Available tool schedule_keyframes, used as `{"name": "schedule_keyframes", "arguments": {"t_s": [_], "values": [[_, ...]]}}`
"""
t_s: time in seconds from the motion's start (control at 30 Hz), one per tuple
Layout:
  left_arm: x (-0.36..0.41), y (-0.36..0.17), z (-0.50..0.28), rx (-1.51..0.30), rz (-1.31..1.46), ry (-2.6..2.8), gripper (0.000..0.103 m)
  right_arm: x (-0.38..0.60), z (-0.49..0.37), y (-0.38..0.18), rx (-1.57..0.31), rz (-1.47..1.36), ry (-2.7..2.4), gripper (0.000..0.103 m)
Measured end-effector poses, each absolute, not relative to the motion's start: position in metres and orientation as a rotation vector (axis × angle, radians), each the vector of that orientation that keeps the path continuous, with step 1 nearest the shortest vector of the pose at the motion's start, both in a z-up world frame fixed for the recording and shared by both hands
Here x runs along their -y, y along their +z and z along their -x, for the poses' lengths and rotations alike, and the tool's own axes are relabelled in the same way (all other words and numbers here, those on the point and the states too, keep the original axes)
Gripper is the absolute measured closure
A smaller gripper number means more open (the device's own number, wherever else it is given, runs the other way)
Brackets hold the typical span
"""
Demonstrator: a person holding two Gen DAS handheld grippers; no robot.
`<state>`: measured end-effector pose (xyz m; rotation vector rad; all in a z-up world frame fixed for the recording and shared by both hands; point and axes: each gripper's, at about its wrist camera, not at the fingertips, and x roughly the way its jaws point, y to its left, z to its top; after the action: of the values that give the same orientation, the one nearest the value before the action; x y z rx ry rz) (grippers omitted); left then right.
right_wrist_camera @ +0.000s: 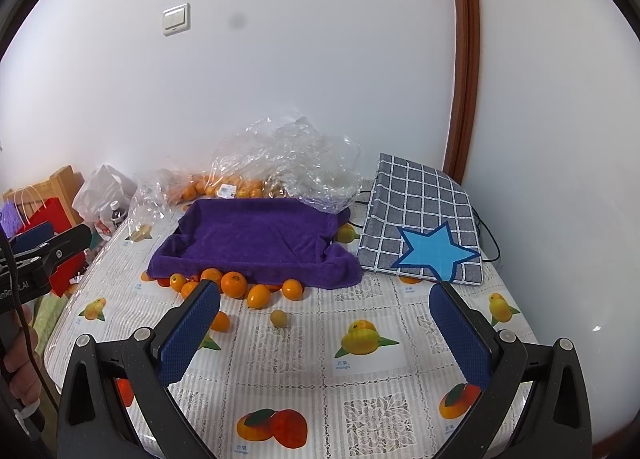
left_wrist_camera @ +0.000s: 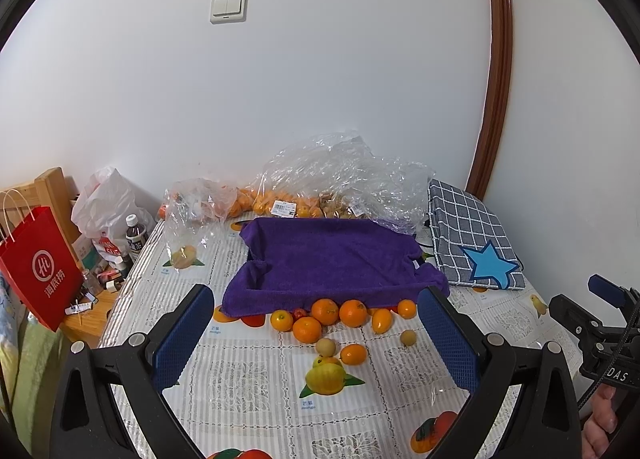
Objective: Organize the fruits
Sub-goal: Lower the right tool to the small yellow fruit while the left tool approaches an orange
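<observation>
Fruit-print tablecloth (left_wrist_camera: 248, 375); oval kumquat (left_wrist_camera: 381, 320), long axis seemingly toward tray (left_wrist_camera: 332, 259).

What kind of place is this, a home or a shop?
Most likely a room in a home. The table wears a fruit-print plastic cloth, loose oranges lie before a purple towel, and a wall light switch and a red paper shopping bag are nearby.

Left gripper (left_wrist_camera: 316, 339) — jaws spread wide, nothing between the blue pads. Right gripper (right_wrist_camera: 324, 333) — likewise wide apart and unloaded, held level beside the left.
</observation>
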<state>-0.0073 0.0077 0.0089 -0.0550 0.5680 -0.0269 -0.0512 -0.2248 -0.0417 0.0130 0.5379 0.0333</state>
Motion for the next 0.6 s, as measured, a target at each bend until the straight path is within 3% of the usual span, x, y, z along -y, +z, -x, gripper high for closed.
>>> {"name": "schedule_keyframes", "arguments": {"t_s": [0.3, 0.6], "values": [[-0.020, 0.000, -0.013, -0.610, 0.060, -0.006, 0.000, 0.219, 0.039, -0.057, -0.550, -0.001, 0.063, 0.000], [-0.050, -0.063, -0.041, -0.725, 0.085, 0.036, 0.002, 0.208, -0.005, -0.107, -0.655, 0.022, 0.121, 0.003]]}}
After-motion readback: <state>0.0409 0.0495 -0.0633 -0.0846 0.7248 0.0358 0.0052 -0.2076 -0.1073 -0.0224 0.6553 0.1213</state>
